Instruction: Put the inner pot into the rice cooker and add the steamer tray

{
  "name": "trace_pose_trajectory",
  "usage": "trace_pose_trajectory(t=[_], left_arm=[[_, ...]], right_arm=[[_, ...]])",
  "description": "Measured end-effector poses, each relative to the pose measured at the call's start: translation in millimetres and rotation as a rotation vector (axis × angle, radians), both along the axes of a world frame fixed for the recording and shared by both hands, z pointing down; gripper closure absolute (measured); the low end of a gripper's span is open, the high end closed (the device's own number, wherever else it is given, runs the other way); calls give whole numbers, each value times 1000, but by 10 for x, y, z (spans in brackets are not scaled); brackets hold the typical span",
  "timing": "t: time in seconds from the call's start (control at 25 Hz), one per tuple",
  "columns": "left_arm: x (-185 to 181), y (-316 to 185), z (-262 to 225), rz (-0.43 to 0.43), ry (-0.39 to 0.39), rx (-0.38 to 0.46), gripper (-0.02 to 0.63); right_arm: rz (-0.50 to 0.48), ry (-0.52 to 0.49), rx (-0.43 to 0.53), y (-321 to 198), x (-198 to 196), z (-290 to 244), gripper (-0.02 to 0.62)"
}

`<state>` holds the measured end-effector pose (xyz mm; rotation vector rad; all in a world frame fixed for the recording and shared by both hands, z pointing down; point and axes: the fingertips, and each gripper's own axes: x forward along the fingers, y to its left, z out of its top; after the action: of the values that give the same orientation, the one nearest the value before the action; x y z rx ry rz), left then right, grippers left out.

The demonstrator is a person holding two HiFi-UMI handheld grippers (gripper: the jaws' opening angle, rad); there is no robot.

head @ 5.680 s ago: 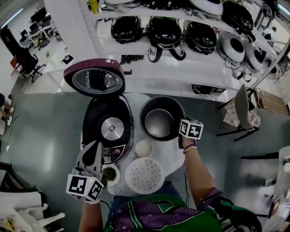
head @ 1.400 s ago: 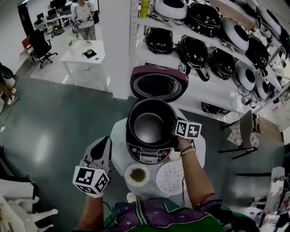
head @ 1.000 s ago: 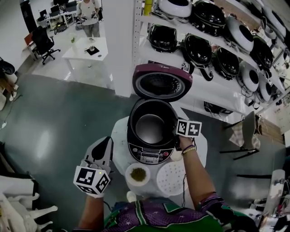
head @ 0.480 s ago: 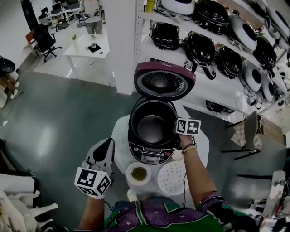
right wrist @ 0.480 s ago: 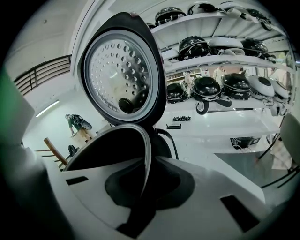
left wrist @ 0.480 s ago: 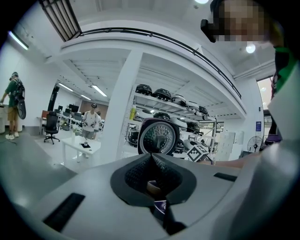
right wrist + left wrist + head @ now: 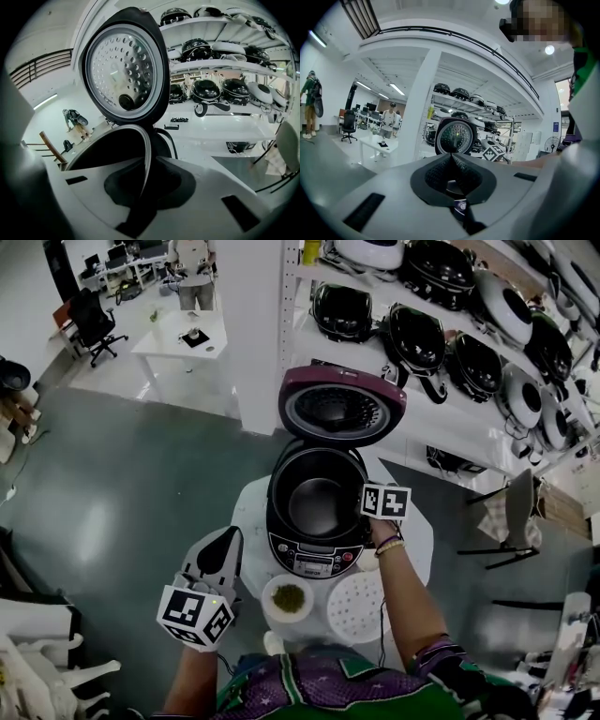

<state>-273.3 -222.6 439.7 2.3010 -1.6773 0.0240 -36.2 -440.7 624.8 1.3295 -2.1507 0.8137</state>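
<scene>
The dark inner pot (image 7: 317, 505) sits inside the black rice cooker (image 7: 314, 559), whose maroon lid (image 7: 343, 413) stands open behind it. My right gripper (image 7: 366, 516) is at the pot's right rim. In the right gripper view the thin rim (image 7: 143, 136) runs between the jaws of the right gripper (image 7: 146, 158); they have just been opening, and a dark gap shows beside the rim. The white perforated steamer tray (image 7: 359, 606) lies flat on the table in front of the cooker, to the right. My left gripper (image 7: 228, 540) is shut and empty, off the table's left edge.
A white bowl (image 7: 288, 599) with green contents sits in front of the cooker on the small round white table (image 7: 248, 521). Shelves (image 7: 450, 352) of other rice cookers stand behind. A white column (image 7: 248, 324) rises at the back left, with grey floor to the left.
Several seconds ago the inner pot stood on the table beside the cooker with my right gripper on its rim; it now rests inside the cooker. Over the last second both hands barely moved.
</scene>
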Motion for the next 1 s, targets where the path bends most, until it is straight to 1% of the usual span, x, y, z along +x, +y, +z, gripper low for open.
trace_pose_trajectory(t=[0.08,0.2,0.28,0.4,0.52,0.68,1.0], left_arm=[[18,15,5,6,3,0,584],[43,29,-38,12,1,-1,584],[45,37,-53,17,1,5,584],[52,58,-70,24,2,14,584],[57,86,-90,30,4,24,584],[54,146,-150,37,9,41,584],[5,377,-338,39,16,79,584]], right_arm=[[-8,43,9,9,-6,-2,544],[-12,145,41,17,48,-15,555],[-6,166,57,17,85,-25,541],[13,169,94,8,147,-107,528],[32,150,121,8,191,-228,512],[56,119,140,81,246,-351,506],[88,89,165,360,326,-569,506]])
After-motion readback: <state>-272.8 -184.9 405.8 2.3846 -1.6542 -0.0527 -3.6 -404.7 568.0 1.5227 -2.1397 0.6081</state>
